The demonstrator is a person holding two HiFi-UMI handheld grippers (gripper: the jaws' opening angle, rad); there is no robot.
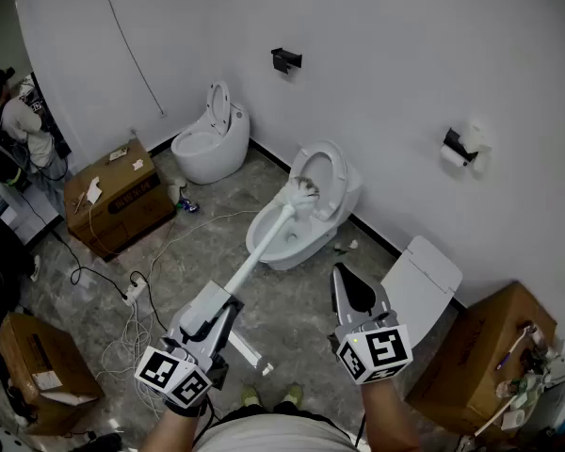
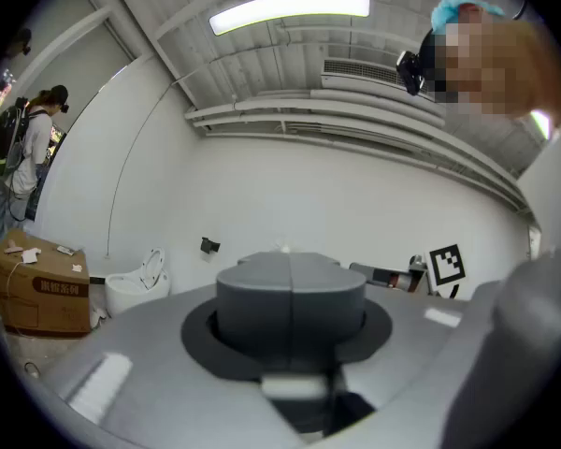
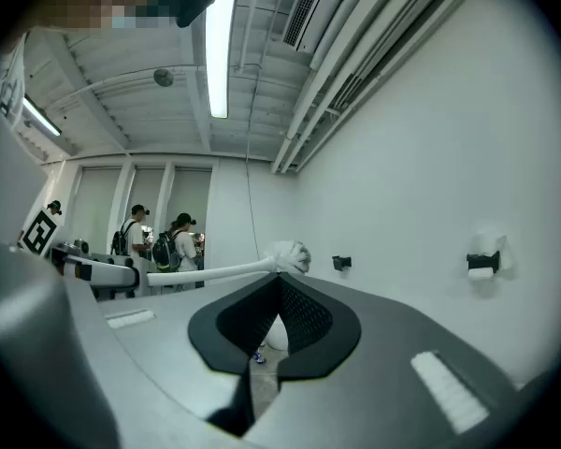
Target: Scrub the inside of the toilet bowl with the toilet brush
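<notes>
Two white toilets stand on the grey marbled floor along a plain white wall: the nearer toilet bowl, with its oval seat lifted, and a second toilet further away. Both look like smooth, glossy ceramic. A brown cardboard box sits beside the far one.

The toilet brush has a long, straight white handle and a round tuft of bristles. Its head hangs over the nearer bowl, close to the lifted seat, and seems not yet down inside. I judge it light and stiff, with a smooth handle that may turn under pressure, so a grip low on the handle end is right.

The left gripper has its jaws closed around that handle end. The right gripper has its jaws pressed together at the tips, with nothing between them.
</notes>
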